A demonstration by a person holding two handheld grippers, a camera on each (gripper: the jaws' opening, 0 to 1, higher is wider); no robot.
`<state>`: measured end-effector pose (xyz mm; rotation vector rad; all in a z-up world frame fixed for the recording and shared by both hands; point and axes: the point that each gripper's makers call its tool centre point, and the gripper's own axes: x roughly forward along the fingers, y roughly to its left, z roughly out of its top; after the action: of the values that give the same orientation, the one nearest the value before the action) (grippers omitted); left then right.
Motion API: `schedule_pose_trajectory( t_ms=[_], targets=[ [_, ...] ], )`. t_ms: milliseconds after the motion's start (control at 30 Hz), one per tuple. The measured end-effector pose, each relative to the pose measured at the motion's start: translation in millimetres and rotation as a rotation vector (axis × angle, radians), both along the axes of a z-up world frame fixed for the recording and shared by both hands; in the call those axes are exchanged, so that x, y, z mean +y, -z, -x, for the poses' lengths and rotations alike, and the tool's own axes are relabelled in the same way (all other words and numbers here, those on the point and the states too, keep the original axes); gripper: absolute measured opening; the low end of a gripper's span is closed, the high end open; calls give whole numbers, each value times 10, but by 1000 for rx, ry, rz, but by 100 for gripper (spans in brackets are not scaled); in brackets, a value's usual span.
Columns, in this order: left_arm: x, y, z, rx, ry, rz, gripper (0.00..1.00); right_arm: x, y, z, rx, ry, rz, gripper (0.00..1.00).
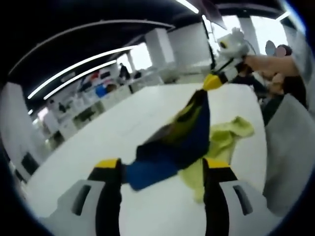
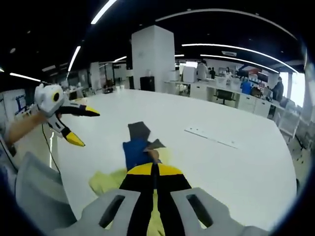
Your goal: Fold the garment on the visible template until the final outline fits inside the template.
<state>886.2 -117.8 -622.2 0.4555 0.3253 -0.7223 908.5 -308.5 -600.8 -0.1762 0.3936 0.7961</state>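
— Bright open-plan office all round, strip lights overhead, and a broad white tabletop (image 1: 138, 118) carrying the work. What does the left gripper view give?

— The left tool (image 1: 162, 169) stands with its yellow-tipped jaws spread, gripping nothing. Between and beyond them hangs the soft blue and yellow-green fabric garment (image 1: 182, 135), drawn up to a peak at the right tool (image 1: 212, 81), which pinches its top corner. I judge it is lifted so the cloth hangs straight before being laid down.

— And the right gripper view?

— There the right tool (image 2: 153, 167) has its jaws pressed together on a dark fold of the garment (image 2: 135, 152), whose lower part trails on the tabletop (image 2: 236, 157). The left tool (image 2: 78, 125) hovers well apart, spread wide, probably ready to catch a free edge. I see no template outline clearly, only a faint strip on the tabletop.
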Motion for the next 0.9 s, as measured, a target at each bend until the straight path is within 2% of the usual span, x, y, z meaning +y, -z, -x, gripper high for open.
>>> schedule_pose_trajectory(
  t_ms=[367,533,800,900],
  targets=[
    [-141,147,-259,-19,16,-58,55,-48,-18,-7,-9,6,-17,1],
    [-174,216,-411,-56,20,-108,51,-49,-28,-18,-11,5,-23,1],
    [-242,379,-638,-54,32,-152,49,-61,-51,-50,-12,7,-36,1],
    [-239,452,-709,-46,12,-181,48,-66,-52,-52,-10,7,-40,1]
  ],
)
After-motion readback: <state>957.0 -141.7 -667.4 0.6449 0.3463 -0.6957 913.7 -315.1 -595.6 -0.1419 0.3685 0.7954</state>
